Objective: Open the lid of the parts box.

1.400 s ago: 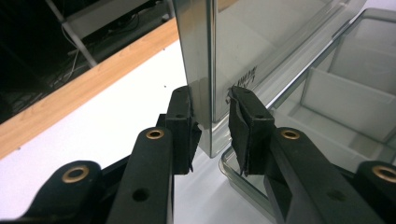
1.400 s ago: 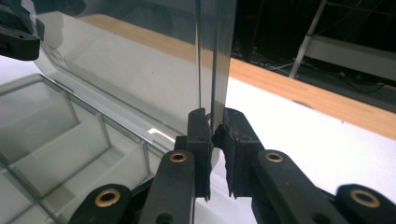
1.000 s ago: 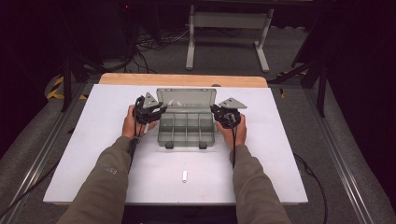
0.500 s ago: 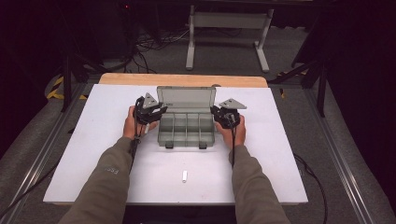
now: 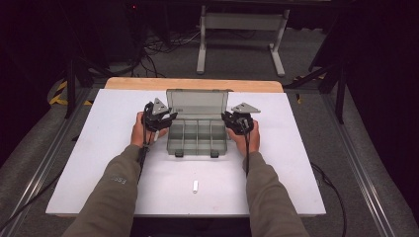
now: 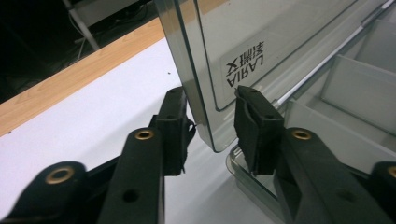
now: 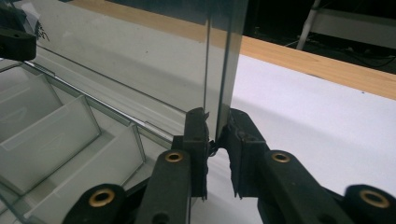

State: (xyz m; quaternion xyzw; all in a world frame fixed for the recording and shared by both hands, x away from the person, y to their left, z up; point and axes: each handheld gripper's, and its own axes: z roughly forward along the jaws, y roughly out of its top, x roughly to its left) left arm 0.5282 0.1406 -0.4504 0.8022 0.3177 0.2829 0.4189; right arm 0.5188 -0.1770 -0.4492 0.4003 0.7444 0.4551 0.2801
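Observation:
A clear grey compartment box [image 5: 197, 140] stands on the white table [image 5: 104, 163] with its lid [image 5: 196, 101] upright. My left gripper [image 5: 166, 117] is at the lid's left edge. In the left gripper view the lid [image 6: 261, 42] edge sits between the jaws of the left gripper [image 6: 210, 91]. These jaws have just been opening, and the right pad stands clear of the lid. My right gripper [image 5: 227, 118] is at the lid's right edge. In the right gripper view the lid [image 7: 140, 60] edge is hugged by both pads of the right gripper [image 7: 215, 114], whose jaws have just been easing open.
A small white piece [image 5: 195, 186] lies on the table in front of the box. A wooden strip [image 5: 192, 84] runs along the far edge. Beyond it are a metal stand [image 5: 242, 29] and cables on the dark floor.

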